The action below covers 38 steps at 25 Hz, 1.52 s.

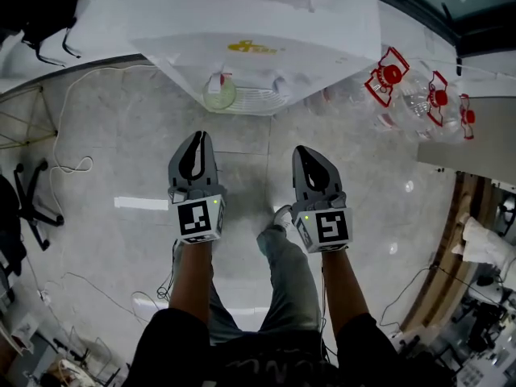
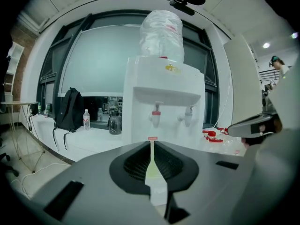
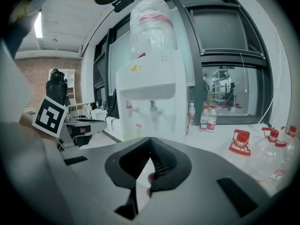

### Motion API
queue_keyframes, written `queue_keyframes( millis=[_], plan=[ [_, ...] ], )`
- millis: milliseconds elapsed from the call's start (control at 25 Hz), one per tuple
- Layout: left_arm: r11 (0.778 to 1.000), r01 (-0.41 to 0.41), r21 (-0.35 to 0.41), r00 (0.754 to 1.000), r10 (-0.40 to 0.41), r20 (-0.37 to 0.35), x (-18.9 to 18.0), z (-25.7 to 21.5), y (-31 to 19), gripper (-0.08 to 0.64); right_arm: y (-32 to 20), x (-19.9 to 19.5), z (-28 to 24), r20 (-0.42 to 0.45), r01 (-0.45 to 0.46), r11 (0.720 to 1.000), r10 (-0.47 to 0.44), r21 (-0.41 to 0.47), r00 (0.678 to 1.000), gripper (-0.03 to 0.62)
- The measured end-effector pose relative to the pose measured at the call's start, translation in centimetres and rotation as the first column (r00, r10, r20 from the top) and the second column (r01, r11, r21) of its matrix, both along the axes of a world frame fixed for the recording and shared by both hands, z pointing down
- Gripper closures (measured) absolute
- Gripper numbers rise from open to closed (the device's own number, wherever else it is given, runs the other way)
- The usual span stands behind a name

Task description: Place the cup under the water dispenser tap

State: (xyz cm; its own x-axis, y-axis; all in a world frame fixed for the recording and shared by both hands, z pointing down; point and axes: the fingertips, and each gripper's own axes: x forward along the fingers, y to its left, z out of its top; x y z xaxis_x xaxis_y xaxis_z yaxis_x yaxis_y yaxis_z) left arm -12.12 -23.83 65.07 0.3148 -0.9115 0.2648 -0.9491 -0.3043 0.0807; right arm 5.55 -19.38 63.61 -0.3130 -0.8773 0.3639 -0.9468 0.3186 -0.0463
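Facing water dispenser, jaws together, cup at its base

The water dispenser is smooth, glossy white plastic; its top bottle is clear, crinkled plastic. The left hand-held gripper and right hand-held gripper are matt grey plastic with ribbed pads. The floor looks like polished stone.

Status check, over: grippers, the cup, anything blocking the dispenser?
Shut and empty: left gripper, right gripper. The cup stands on the drip tray below the red tap. Nothing seen between grippers and water dispenser.
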Motion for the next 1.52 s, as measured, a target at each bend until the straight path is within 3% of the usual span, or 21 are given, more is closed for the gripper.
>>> queue_keyframes(
  millis=[400,800,1520],
  plan=[
    [0.999,-0.040,-0.035,0.998,0.041,0.038,-1.1,-6.0,1.3,0.543,0.0,-0.9,-7.3,0.000,-0.022,1.000,0.022,0.022,1.000,0.577],
    [0.998,-0.063,-0.032,0.998,0.063,-0.001,-1.8,-15.1,3.1,0.543,1.1,-1.3,-16.3,0.004,-0.053,0.997,0.053,0.057,0.999,0.577],
    [0.995,-0.080,0.056,0.997,0.081,-0.020,-2.4,-28.6,3.4,0.543,1.6,-1.5,-27.2,0.010,-0.050,0.995,0.049,0.090,0.999,0.578]
  ],
)
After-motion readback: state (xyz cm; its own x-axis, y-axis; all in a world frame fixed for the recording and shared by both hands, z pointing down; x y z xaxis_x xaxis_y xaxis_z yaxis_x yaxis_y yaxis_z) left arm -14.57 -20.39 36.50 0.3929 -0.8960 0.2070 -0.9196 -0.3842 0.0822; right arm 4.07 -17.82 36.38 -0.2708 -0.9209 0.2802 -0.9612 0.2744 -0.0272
